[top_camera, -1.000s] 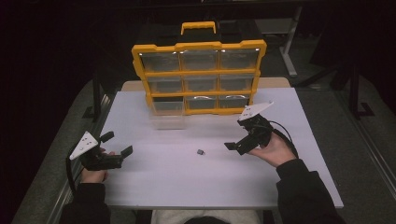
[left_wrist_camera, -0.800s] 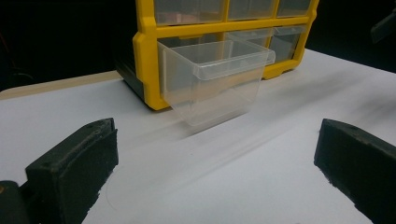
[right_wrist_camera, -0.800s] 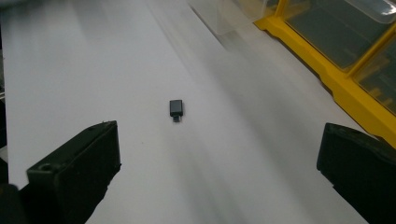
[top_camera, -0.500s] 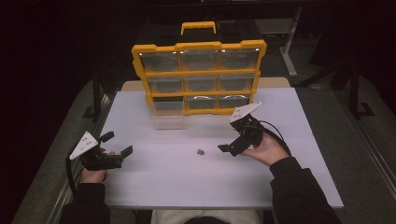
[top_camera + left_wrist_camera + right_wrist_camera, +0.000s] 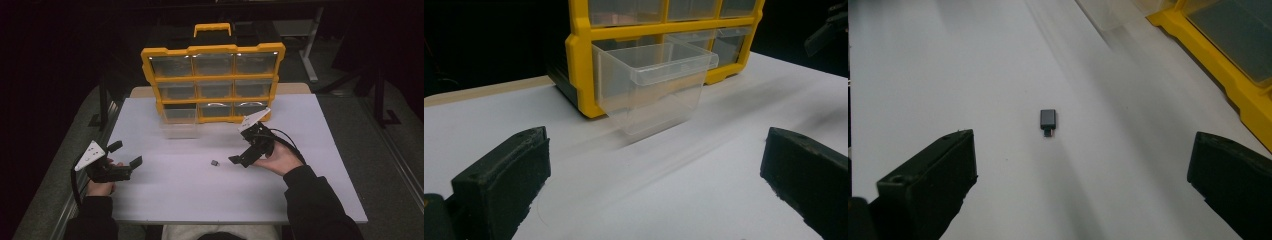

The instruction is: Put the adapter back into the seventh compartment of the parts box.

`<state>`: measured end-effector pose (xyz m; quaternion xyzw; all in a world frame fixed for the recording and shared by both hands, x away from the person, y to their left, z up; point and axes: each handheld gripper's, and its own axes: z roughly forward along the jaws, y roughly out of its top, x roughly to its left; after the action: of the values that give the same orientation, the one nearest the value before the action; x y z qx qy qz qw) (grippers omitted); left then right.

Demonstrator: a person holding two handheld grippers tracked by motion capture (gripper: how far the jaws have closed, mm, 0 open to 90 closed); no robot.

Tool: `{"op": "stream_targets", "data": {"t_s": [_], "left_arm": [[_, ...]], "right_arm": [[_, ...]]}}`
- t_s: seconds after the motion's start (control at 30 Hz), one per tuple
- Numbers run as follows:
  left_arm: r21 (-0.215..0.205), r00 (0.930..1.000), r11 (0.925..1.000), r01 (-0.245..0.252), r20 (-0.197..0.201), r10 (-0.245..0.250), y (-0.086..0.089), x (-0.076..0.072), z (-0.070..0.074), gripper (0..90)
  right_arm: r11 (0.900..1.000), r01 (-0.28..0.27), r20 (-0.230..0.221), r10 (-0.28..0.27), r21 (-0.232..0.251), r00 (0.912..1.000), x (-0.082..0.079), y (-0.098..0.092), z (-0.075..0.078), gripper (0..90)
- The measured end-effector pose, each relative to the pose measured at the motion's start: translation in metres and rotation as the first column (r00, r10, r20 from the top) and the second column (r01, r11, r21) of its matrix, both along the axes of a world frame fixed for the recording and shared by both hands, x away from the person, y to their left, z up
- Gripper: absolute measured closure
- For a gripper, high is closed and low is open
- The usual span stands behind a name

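Note:
A small grey adapter (image 5: 215, 162) (image 5: 1047, 120) lies flat on the white table (image 5: 210, 195). My right gripper (image 5: 243, 151) (image 5: 1083, 165) is open just to the right of it, jaws wide apart and pointing at it, not touching. My left gripper (image 5: 125, 154) (image 5: 656, 165) rests open near the table's left edge with nothing between its jaws. It faces a clear plastic drawer (image 5: 179, 127) (image 5: 654, 85) pulled out of the bottom left slot of the yellow organizer (image 5: 212, 75) (image 5: 579, 60).
The organizer stands upright at the back of the table, its other drawers pushed in, a yellow handle (image 5: 212, 27) on top. Its yellow edge (image 5: 1228, 75) runs along the upper right of the right gripper view. A dark floor surrounds the table.
My right gripper has moved left and towards the person, closing in on the grey adapter. The left gripper and the drawer have stayed put.

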<state>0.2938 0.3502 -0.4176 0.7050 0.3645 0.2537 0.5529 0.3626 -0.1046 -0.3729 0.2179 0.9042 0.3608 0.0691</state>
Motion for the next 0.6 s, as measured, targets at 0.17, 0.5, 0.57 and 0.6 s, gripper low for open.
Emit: {"op": "stream_targets", "data": {"t_s": [0.17, 0.5, 0.57, 0.6], "left_arm": [[0.0, 1.0, 1.0, 0.0, 0.0, 0.0, 0.0, 0.0, 0.0, 0.0], [0.0, 1.0, 1.0, 0.001, 0.0, -0.001, 0.0, 0.0, 0.0, 0.0], [0.0, 1.0, 1.0, 0.002, -0.001, -0.002, 0.0, 0.0, 0.0, 0.0], [0.001, 1.0, 1.0, 0.002, -0.001, -0.002, 0.0, 0.0, 0.0, 0.0]], "right_arm": [[1.0, -0.004, -0.016, 0.003, -0.016, 0.9999, 0.004, 0.003, -0.005, 0.0], [0.999, -0.011, -0.043, 0.009, -0.031, 0.999, 0.012, 0.006, -0.014, 0.0], [0.999, -0.014, -0.046, 0.013, -0.032, 0.9989, 0.013, 0.008, -0.016, 0.0], [0.999, -0.017, -0.048, 0.015, -0.034, 0.9987, 0.013, 0.009, -0.016, 0.0]]}}
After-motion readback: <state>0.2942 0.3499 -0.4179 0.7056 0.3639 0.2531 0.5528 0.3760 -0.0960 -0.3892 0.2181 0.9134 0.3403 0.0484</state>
